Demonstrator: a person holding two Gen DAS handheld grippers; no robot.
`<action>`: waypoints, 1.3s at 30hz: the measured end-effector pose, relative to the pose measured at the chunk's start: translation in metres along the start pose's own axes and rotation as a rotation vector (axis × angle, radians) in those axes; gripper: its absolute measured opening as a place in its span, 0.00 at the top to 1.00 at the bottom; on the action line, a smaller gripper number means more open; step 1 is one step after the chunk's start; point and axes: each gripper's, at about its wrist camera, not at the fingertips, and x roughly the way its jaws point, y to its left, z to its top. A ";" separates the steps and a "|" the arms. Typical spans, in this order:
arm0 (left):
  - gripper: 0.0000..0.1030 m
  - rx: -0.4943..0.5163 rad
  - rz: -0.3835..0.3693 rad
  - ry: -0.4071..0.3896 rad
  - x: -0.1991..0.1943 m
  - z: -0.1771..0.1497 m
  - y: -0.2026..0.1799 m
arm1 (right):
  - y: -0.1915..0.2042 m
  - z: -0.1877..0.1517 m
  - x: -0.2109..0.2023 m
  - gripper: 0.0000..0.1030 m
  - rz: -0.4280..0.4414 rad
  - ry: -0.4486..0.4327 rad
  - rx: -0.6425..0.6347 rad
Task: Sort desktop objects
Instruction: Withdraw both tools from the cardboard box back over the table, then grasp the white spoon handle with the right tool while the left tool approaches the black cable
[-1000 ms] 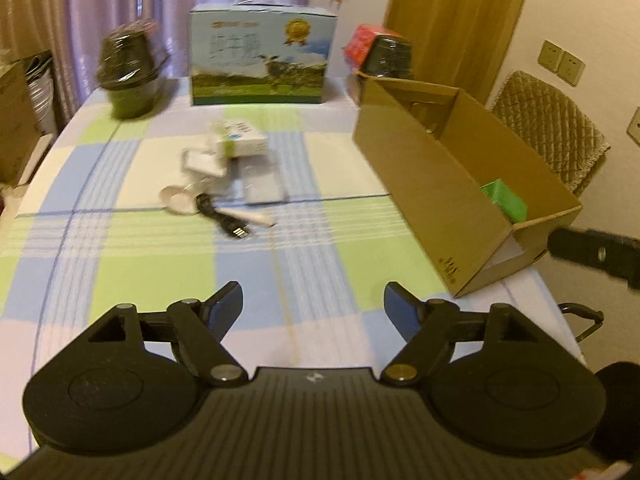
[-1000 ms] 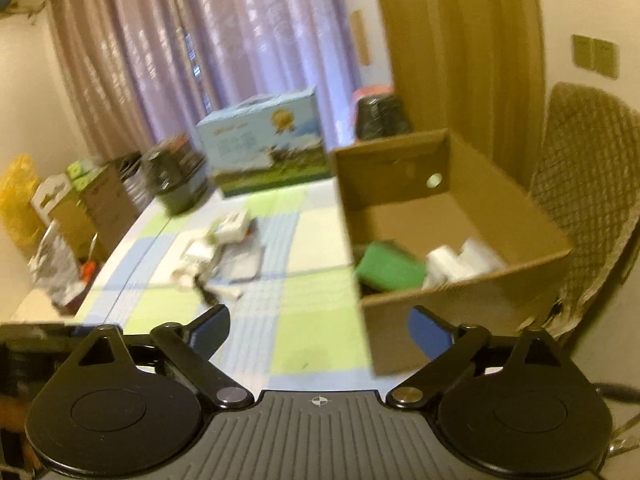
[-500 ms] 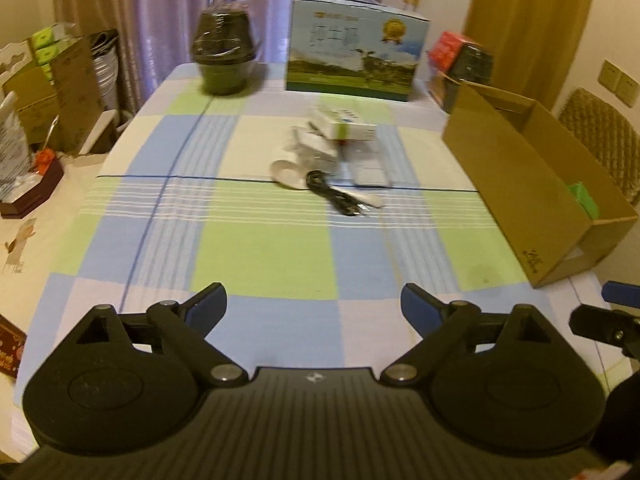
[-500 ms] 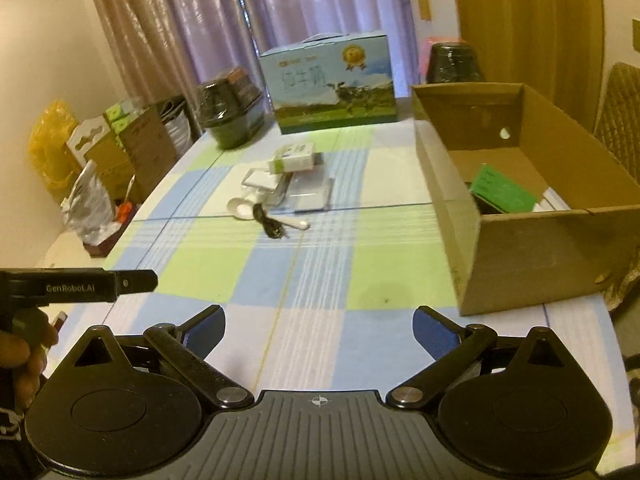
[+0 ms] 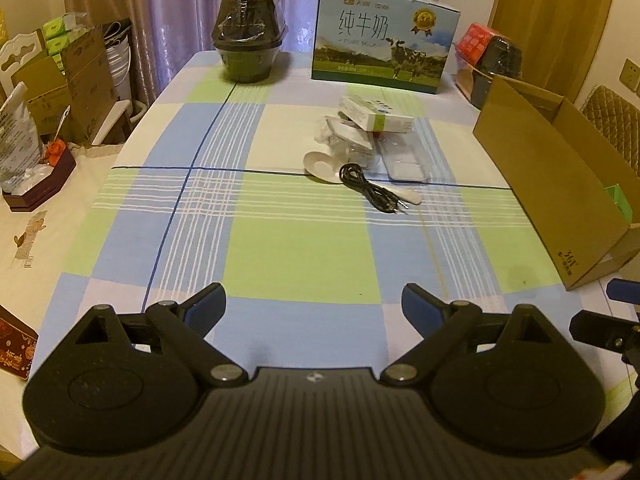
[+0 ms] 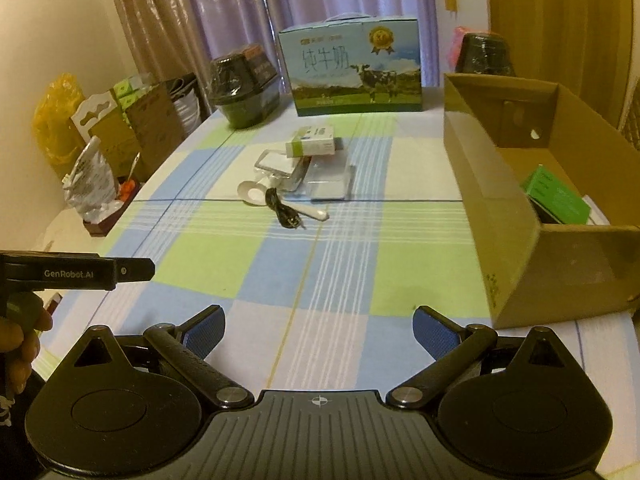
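Both views have swung left since a second ago, bringing the whole checked tablecloth [image 5: 304, 248] into frame. Nearest, the left gripper [image 5: 314, 306] and right gripper [image 6: 319, 328] hover spread and empty. Farther on, a black cable [image 5: 370, 188] lies across a white spoon [image 5: 320, 164] beside small packets [image 5: 376, 118], and the cardboard box [image 6: 500, 200] at right holds a green packet [image 6: 558, 196].

Each claw is showing the same build: the left claw [image 5: 314, 305] and the right claw [image 6: 319, 325] are carrying two matte black arms tipped with blue textured pads [image 6: 204, 330], pivoting on silver round screws [image 6: 231, 393] beside large teardrop-shaped black housings with round discs. A ribbed dark grey plate with a small white crosshair mark [image 6: 318, 401] is sitting between the housings. In the right wrist view, the left tool's black side bar is displaying white "GenRobot.AI" lettering [image 6: 69, 274].
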 end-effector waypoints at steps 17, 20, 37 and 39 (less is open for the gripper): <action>0.10 0.066 -0.005 0.009 0.057 0.028 0.010 | 0.002 0.033 0.069 0.05 0.003 -0.005 -0.102; 0.10 0.079 -0.009 0.006 0.072 0.035 0.011 | 0.000 0.040 0.085 0.06 -0.001 -0.009 -0.118; 0.11 0.085 -0.043 -0.033 0.120 0.061 0.021 | -0.010 0.071 0.187 0.68 0.033 0.014 -0.326; 0.11 0.082 -0.051 -0.036 0.120 0.064 0.020 | -0.012 0.073 0.198 0.68 0.037 0.022 -0.350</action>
